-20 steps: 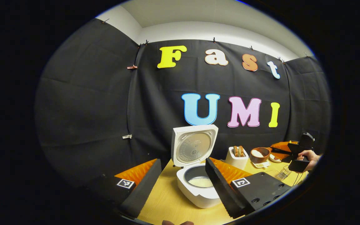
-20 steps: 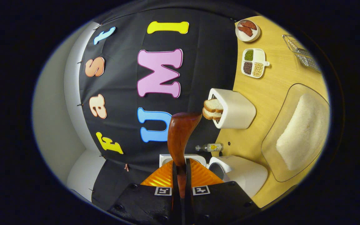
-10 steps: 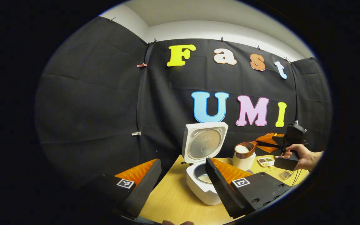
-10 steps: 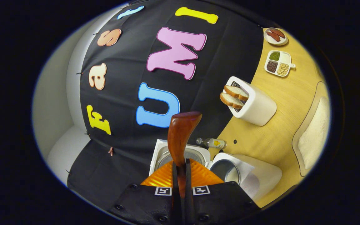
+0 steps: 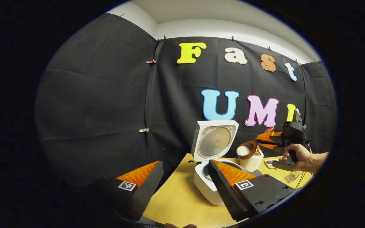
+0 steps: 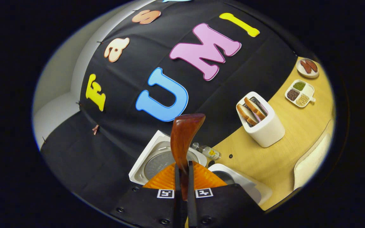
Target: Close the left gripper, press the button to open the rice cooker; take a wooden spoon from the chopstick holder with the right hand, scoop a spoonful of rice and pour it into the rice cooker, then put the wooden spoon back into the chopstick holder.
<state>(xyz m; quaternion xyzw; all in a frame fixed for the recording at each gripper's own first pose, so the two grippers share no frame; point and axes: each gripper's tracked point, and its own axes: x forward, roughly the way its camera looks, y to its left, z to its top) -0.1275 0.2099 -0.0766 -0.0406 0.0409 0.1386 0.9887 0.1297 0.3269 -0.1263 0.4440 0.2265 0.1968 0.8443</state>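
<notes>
Left gripper view looks across the wooden bench at the rice cooker, whose lid stands raised and upright against the black cloth wall. The left gripper hangs in front of the cooker with its two fingers spread wide apart and nothing between them. Farther off to the right, a hand holds the right gripper, which carries the wooden spoon. The spoon's bowl is heaped with white rice and sits in the air just to the right of the lid, in front of a white toaster.

Right gripper view is rolled steeply, so the bench slopes up to the right. The right gripper has its fingers pinched tight on the handle of the wooden spoon, which rises from between them with the underside of its bowl toward the camera. Below the spoon lie the open lid and the rim of the cooker's pot. A small bottle lies behind the cooker. The toaster holds two slices of bread. Further along are a divided dish of beans and a small plate. The edge of a clear tray of rice shows at the right.
</notes>
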